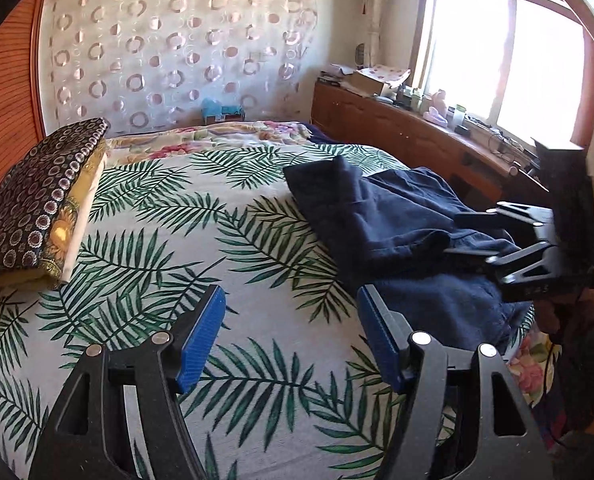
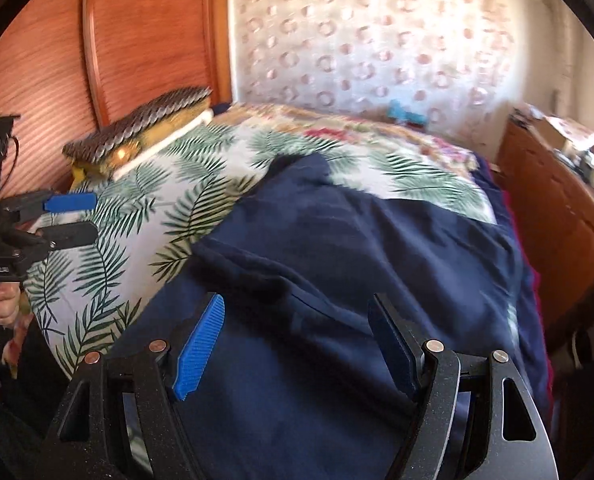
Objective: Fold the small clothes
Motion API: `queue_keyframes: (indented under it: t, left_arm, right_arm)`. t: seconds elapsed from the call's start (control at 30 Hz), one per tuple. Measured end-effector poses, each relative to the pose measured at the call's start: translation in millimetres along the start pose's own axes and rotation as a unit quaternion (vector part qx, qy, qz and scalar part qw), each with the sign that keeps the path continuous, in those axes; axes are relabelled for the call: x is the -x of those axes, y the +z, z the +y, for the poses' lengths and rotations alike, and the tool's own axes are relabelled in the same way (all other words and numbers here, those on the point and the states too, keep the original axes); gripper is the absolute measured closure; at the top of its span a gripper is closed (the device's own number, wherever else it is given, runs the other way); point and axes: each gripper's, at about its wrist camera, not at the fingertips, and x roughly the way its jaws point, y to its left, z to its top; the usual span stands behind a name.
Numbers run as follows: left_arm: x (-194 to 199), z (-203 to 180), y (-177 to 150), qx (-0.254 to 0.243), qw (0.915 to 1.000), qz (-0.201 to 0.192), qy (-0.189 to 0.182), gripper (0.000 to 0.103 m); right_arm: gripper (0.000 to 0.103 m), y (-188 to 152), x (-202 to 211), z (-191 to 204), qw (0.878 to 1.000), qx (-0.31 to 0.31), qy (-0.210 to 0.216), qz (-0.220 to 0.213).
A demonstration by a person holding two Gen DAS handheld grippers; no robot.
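Observation:
A navy blue garment (image 1: 381, 220) lies rumpled on the right side of the palm-leaf bedspread (image 1: 201, 248). My left gripper (image 1: 291, 300) is open and empty, hovering over bare bedspread just left of the garment's near edge. My right gripper (image 2: 297, 312) is open and empty, just above the garment (image 2: 337, 240), which fills that view. The right gripper also shows in the left wrist view (image 1: 471, 240), low over the garment's right part. The left gripper shows at the left of the right wrist view (image 2: 93, 218), open.
A folded dark patterned cloth stack (image 1: 37, 208) sits at the bed's left edge by a wooden wardrobe (image 2: 137, 40). A wooden cabinet (image 1: 409, 132) with clutter runs under the window on the right. A floral blanket (image 1: 217, 136) lies at the far end.

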Motion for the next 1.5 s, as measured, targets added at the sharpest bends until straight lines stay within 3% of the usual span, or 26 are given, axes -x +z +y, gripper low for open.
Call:
queue_keyframes:
  t: [0.17, 0.33, 0.37, 0.4, 0.43, 0.5, 0.77, 0.97, 1.17, 1.23, 1.3, 1.4, 1.5]
  left_arm:
    - [0, 8, 1, 0.002, 1.0000, -0.003, 0.000, 0.034]
    - [-3, 10, 5, 0.003, 0.9999, -0.005, -0.011, 0.034]
    - [-5, 9, 6, 0.002, 0.9999, -0.003, -0.014, 0.034]
    - [-7, 9, 7, 0.001, 0.9999, -0.003, -0.015, 0.034]
    - [-9, 9, 9, -0.001, 0.9999, -0.001, -0.015, 0.034]
    - [-16, 9, 11, -0.004, 0.9998, 0.003, -0.019, 0.034]
    - [-37, 8, 19, 0.002, 0.9995, 0.002, -0.030, 0.034]
    - [-49, 3, 28, -0.005, 0.9994, 0.007, -0.033, 0.034]
    - [-58, -4, 29, -0.020, 0.9991, 0.020, -0.030, 0.034]
    - [-61, -6, 28, -0.022, 0.9989, 0.027, -0.030, 0.034]
    - [-62, -8, 27, -0.023, 0.9988, 0.030, -0.030, 0.034]
    - [-63, -11, 27, -0.025, 0.9987, 0.032, -0.030, 0.034]
    - [-65, -13, 27, -0.029, 0.9985, 0.035, -0.030, 0.034]
  right_arm:
    - [0.031, 14, -35, 3, 0.998, 0.039, 0.005, 0.044]
    - [0.046, 24, -53, 11, 0.993, 0.088, -0.030, 0.068]
    - [0.059, 24, -54, 7, 0.993, 0.088, -0.031, 0.070]
    - [0.085, 24, -52, 6, 0.993, 0.087, -0.029, 0.068]
    - [0.092, 24, -50, 3, 0.994, 0.088, -0.027, 0.062]
    - [0.094, 26, -46, -1, 0.996, 0.075, -0.036, 0.042]
    - [0.095, 49, -2, -84, 0.997, -0.029, -0.065, -0.024]
    - [0.095, 48, -10, -139, 0.992, -0.072, -0.101, -0.008]
    - [0.095, 49, -36, -159, 0.987, -0.119, -0.102, 0.022]
    - [0.084, 54, -38, -165, 0.986, -0.125, -0.108, 0.018]
    - [0.066, 60, -32, -170, 0.982, -0.126, -0.137, 0.015]
    - [0.065, 66, -22, -169, 0.978, -0.123, -0.169, 0.003]
    - [0.065, 70, -16, -159, 0.981, -0.116, -0.157, -0.002]
